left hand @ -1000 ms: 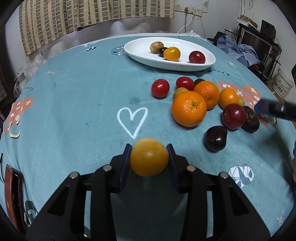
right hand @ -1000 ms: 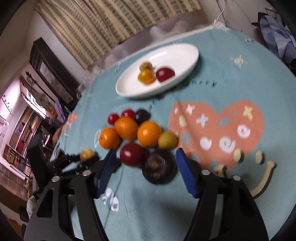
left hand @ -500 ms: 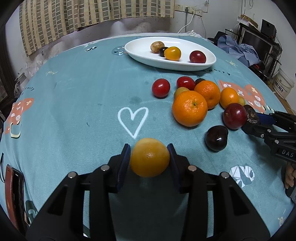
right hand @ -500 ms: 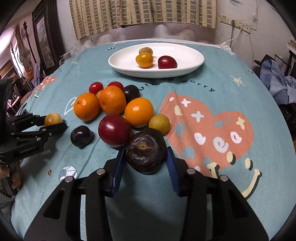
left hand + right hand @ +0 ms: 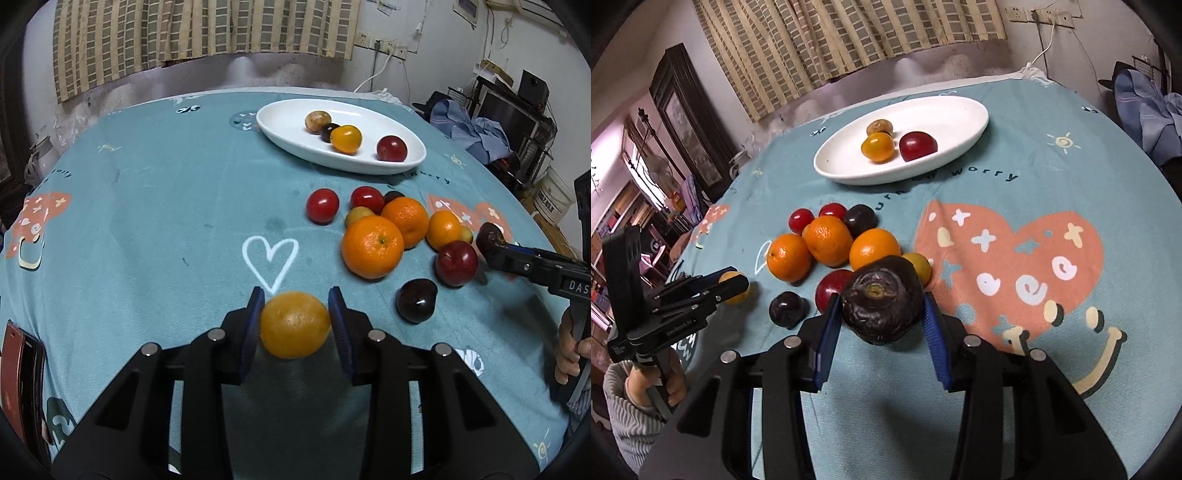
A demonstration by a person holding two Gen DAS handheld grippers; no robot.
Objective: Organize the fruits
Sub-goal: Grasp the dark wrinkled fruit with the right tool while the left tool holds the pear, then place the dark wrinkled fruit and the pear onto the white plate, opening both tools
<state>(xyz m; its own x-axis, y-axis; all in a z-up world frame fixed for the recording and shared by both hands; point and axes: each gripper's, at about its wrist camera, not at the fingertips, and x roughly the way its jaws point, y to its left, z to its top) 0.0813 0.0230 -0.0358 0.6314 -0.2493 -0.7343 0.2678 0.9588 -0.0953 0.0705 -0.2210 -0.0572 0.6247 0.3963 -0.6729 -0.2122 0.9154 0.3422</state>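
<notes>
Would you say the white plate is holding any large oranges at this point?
No, the white plate carries only four small fruits, while the large oranges sit on the tablecloth.

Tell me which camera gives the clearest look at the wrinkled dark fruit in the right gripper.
The right wrist view. There the wrinkled dark fruit fills the centre between the right gripper pads, showing its stem scar and creased skin. The left wrist view catches only a small dark piece of it at the far right edge, partly behind the gripper's fingers.

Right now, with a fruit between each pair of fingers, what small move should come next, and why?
Probably lift both: the left gripper is closing on the orange fruit, the right gripper grips the dark wrinkled fruit, and the white plate has room.
</notes>
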